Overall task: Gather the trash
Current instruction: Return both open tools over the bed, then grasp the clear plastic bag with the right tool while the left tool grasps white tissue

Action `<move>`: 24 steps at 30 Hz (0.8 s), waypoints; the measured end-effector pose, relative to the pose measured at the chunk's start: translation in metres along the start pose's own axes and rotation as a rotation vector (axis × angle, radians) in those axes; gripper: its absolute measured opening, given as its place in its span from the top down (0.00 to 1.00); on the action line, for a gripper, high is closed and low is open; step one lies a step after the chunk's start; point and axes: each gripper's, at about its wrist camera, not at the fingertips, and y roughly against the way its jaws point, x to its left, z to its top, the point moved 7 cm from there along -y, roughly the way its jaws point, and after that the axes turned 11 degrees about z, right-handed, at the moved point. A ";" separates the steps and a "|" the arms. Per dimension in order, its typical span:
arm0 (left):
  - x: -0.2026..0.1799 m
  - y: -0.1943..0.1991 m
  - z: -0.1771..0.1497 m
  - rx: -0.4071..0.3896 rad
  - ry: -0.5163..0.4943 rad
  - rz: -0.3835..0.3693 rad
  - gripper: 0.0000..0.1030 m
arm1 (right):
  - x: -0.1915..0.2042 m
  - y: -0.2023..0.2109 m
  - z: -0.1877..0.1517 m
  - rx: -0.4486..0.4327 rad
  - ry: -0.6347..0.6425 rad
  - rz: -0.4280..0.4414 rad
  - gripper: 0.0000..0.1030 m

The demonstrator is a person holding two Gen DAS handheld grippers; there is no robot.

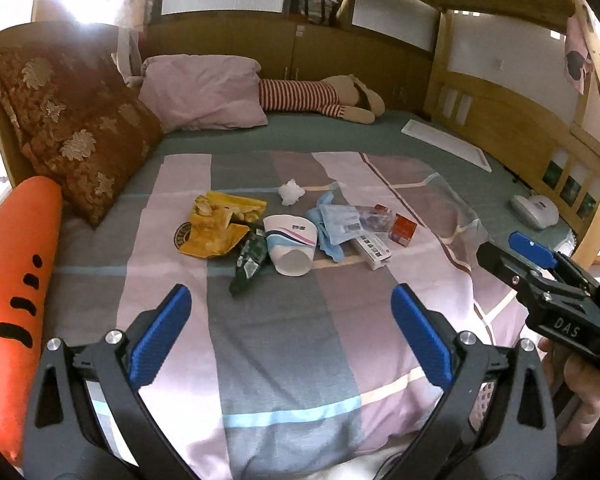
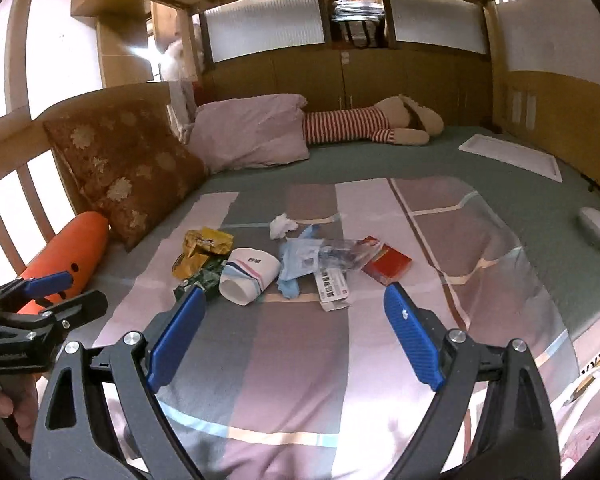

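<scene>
While hovering short of the pile, keep the left gripper (image 1: 290,300) and the right gripper (image 2: 294,300) as found: spread wide, empty, tilted down at the patchwork quilt (image 1: 284,380). Held side by side, probably so that either can take the first piece.

Find the trash ahead of both claws, well clear of the pads, in one loose cluster on the quilt:
- Dead ahead of the left claw: paper cup (image 1: 290,244), lying on its side, mouth toward the claw.
- Ahead and left: torn yellow snack bag (image 1: 216,228); green wrapper (image 1: 250,264) touching the cup.
- Beyond the cup: crumpled tissue (image 1: 291,192), set apart.
- Ahead and right: blue glove (image 1: 328,224), clear plastic wrapper (image 1: 370,216), white carton (image 1: 374,250), red box (image 1: 402,230), overlapping or touching.

Judged stage: approach only; nothing collected yet.

Take the cup across its wall; suits the wide spread. Squeeze lightly; likely to crush. Pinch flat film at a raised fold, not flush against the soft quilt.

Leave the orange carrot cushion (image 1: 16,264), far left of the left claw. Cannot tell whether a bin is within reach.
</scene>
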 end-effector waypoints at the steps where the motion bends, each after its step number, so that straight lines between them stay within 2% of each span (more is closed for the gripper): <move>1: -0.002 -0.001 -0.001 0.003 -0.002 -0.003 0.03 | -0.001 0.000 0.000 0.005 -0.009 0.002 0.14; 14: -0.002 -0.002 -0.004 0.010 -0.012 -0.006 0.03 | -0.003 -0.010 -0.001 0.016 -0.029 0.017 0.14; 20: -0.001 -0.003 -0.005 0.016 -0.004 -0.002 0.03 | -0.035 -0.042 0.009 0.064 -0.208 0.097 0.14; 23: 0.000 -0.002 -0.003 0.013 0.006 -0.001 0.03 | -0.063 -0.077 0.012 0.104 -0.345 0.132 0.14; 24: 0.000 -0.001 -0.003 0.013 0.006 0.000 0.03 | -0.071 -0.088 0.012 0.115 -0.388 0.143 0.17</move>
